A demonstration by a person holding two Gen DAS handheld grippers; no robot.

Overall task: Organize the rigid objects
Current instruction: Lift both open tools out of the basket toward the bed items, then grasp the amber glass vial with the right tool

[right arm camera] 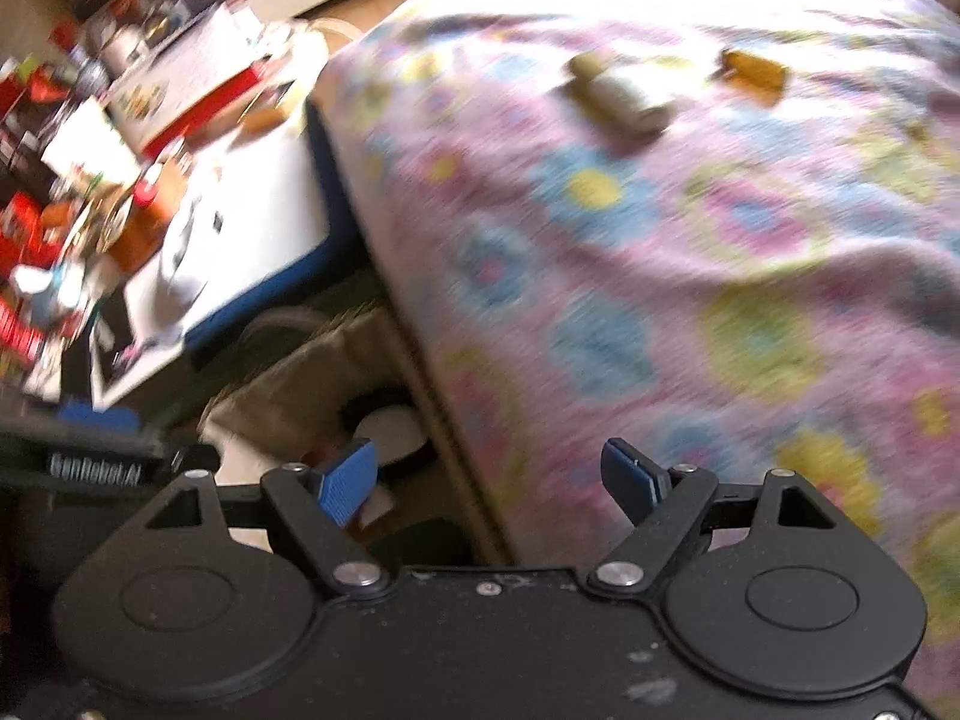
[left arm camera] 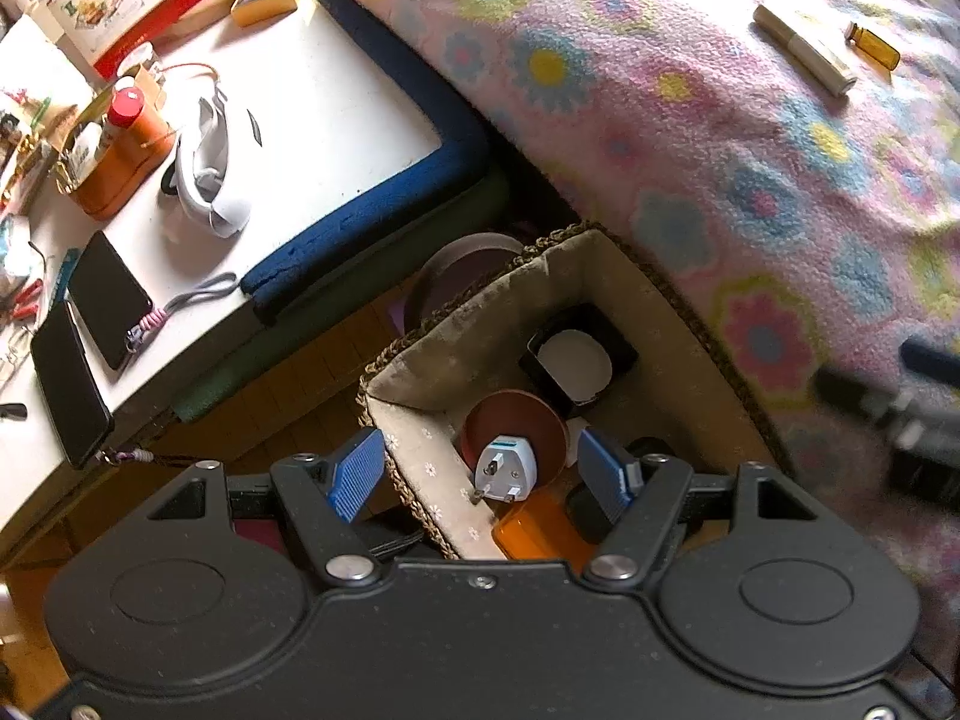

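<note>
One woven basket [left arm camera: 660, 312] stands on the floor against the bed, and five things show inside it: one white travel plug [left arm camera: 503, 469], one brown round lid [left arm camera: 528, 420], one black case with a white face [left arm camera: 576, 360], one orange piece [left arm camera: 534, 531] and one dark block [left arm camera: 591, 513]. Two things lie on the floral blanket [left arm camera: 690, 138]: one pale tube [left arm camera: 804, 51] and one amber vial [left arm camera: 873, 45]. Two phones [left arm camera: 90, 330] lie on the tabletop [left arm camera: 336, 96]. The left gripper [left arm camera: 486, 477] hangs over the basket, jaws apart and empty. The right gripper [right arm camera: 492, 480] has its jaws wide apart, holding nothing, above the bed edge.
</note>
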